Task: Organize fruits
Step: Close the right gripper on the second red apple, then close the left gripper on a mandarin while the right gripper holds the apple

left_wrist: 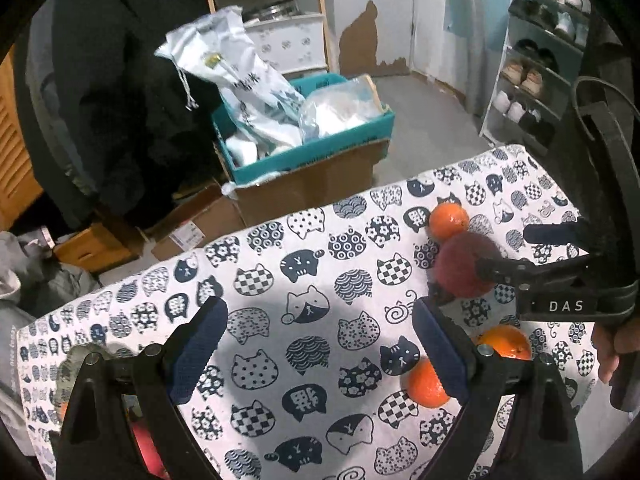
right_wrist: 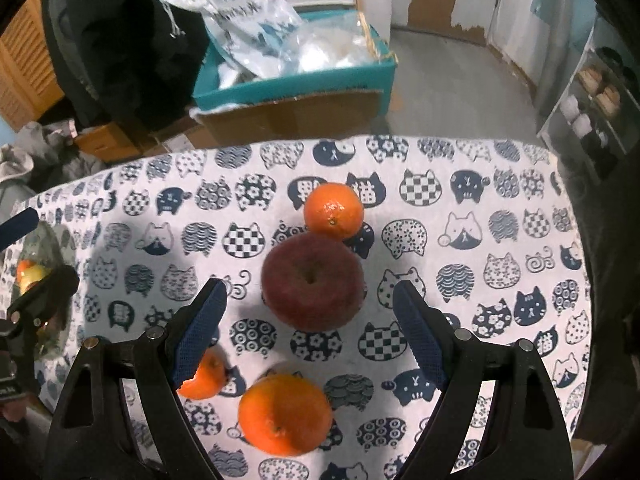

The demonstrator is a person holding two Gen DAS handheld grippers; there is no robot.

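Cat-print tablecloth (right_wrist: 460, 184): right gripper (right_wrist: 310, 308) jaws wide above red apple (right_wrist: 312, 282), far orange (right_wrist: 333, 210) touching it, two oranges (right_wrist: 285, 414) (right_wrist: 202, 376) nearer; left gripper (left_wrist: 320, 344) spread wide, empty, beside these.

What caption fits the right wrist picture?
Open right gripper poised over a red apple among three oranges on a cat-print tablecloth.

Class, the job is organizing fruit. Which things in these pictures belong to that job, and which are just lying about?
Job: apple; far orange; big near orange; small orange; glass bowl; right claw, open.

Lying about: blue box; plastic bags; shoe rack; black coat.
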